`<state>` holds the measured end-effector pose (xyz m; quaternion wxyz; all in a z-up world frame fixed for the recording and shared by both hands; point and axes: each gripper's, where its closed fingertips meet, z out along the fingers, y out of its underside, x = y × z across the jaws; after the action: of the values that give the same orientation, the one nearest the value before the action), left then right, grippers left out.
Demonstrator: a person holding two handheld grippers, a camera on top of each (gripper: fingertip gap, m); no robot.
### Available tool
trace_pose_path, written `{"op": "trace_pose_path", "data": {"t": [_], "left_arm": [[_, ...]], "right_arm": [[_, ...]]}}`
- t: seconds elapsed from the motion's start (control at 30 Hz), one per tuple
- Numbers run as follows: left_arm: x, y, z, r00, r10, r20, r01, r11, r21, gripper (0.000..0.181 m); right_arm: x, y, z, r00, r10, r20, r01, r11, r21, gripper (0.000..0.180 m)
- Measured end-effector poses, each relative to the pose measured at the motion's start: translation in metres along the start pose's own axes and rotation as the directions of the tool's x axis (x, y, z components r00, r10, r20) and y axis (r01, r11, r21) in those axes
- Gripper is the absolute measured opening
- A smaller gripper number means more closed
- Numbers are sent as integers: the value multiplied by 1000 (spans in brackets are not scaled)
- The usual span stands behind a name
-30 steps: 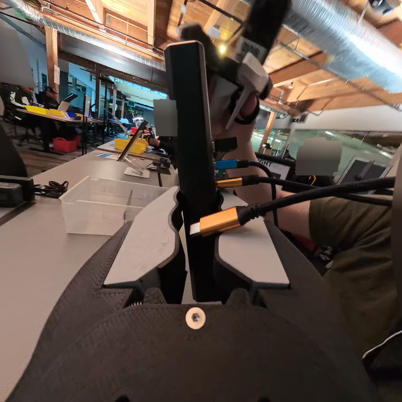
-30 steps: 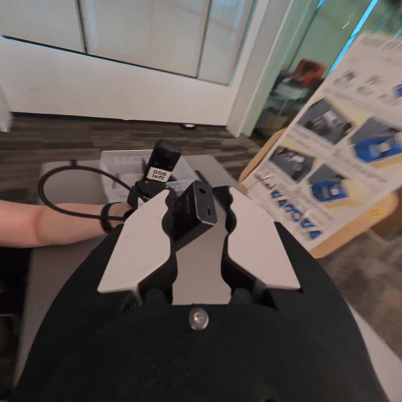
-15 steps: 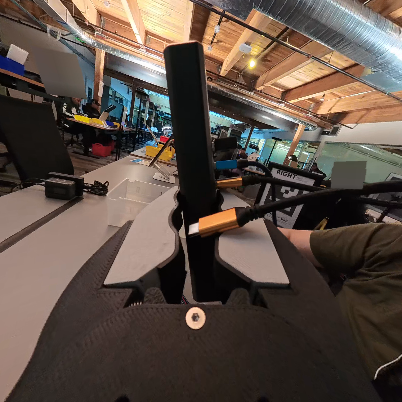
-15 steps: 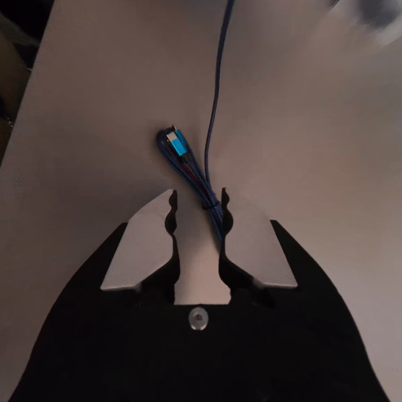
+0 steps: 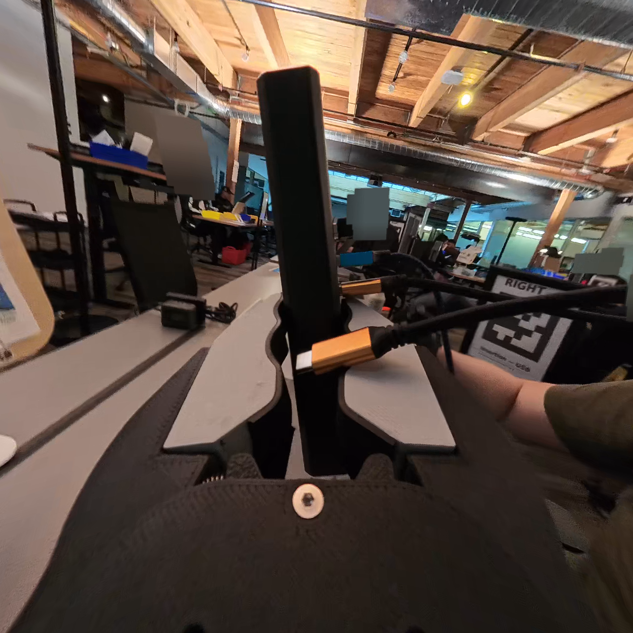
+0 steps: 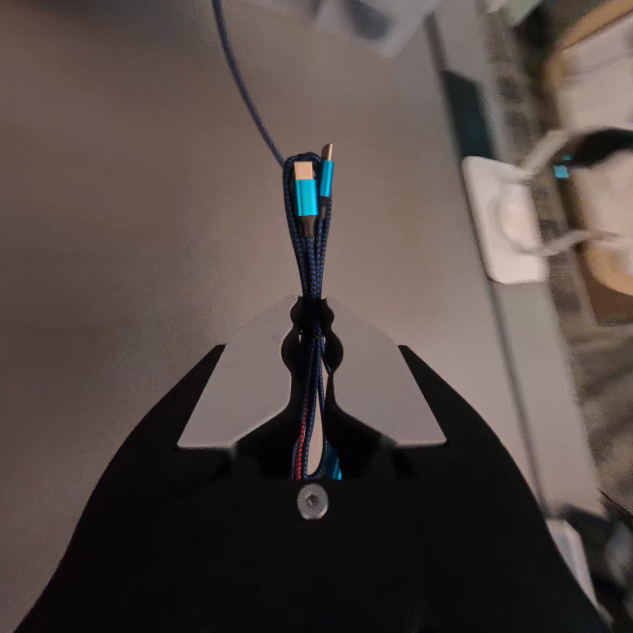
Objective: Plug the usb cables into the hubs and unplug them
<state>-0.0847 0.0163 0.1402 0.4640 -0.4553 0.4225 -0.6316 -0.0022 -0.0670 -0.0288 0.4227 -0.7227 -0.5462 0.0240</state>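
The left gripper point(image 5: 310, 337) pinched a black USB hub point(image 5: 298, 219) upright above the grey table point(image 5: 68, 383), with two gold-ended cables point(image 5: 342, 349) and seemingly a blue one plugged in. The right gripper point(image 6: 310, 301) clamped a bundled blue cable point(image 6: 310, 212).

Each gripper is showing a black textured body, two pale grey angular fingers with wavy inner edges, and one silver hex screw: left gripper point(image 5: 310, 329), right gripper point(image 6: 311, 303). The person's arm is wearing an olive-green sleeve point(image 5: 589, 424).
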Motion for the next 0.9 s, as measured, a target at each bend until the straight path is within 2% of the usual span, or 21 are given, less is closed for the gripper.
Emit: {"op": "trace_pose_path", "data": {"t": [0.07,0.13,0.27,0.43,0.53,0.6,0.63,0.7,0.77,0.8,0.83,0.87,0.9], "left_arm": [[7,-16,23,998,56,6,-56,998,2,27],[4,-33,63,998,66,12,-66,998,-13,27],[-18,-51,170,1000,28,-3,-28,999,-15,27],[-45,-29,295,995,-74,-64,73,997,-17,26],[-55,5,347,992,-82,-91,76,994,-73,27],[-60,26,369,984,-125,-129,113,989,-98,27],[-63,36,377,981,-135,-142,121,987,-107,26],[-67,56,388,971,-151,-183,130,984,-122,27],[-70,70,394,957,-177,-231,152,981,-120,26],[-71,77,395,951,-181,-249,157,981,-114,27],[-71,82,396,942,-189,-277,163,980,-114,26],[-69,87,397,929,-201,-312,173,978,-117,26],[-66,90,397,917,-209,-339,181,977,-113,26]], "right_arm": [[50,13,-50,990,-6,-141,5,1000,-10,9],[97,48,-91,976,2,-217,-19,997,-78,9],[160,137,-133,972,66,-226,-96,988,-124,10],[187,231,-123,955,240,-177,-259,961,-97,10],[199,284,-112,934,230,-273,-294,930,-220,18],[186,301,-114,929,287,-233,-343,905,-253,21],[180,299,-118,921,332,-201,-372,904,-210,22],[185,280,-144,900,378,-215,-392,920,-24,28],[203,238,-193,862,445,-243,-371,880,296,26],[215,211,-228,836,487,-253,-320,808,494,26],[230,190,-265,785,555,-275,-261,699,666,29],[241,177,-294,735,631,-247,-235,579,781,32],[244,166,-305,731,666,-149,-282,494,823,34]]}}
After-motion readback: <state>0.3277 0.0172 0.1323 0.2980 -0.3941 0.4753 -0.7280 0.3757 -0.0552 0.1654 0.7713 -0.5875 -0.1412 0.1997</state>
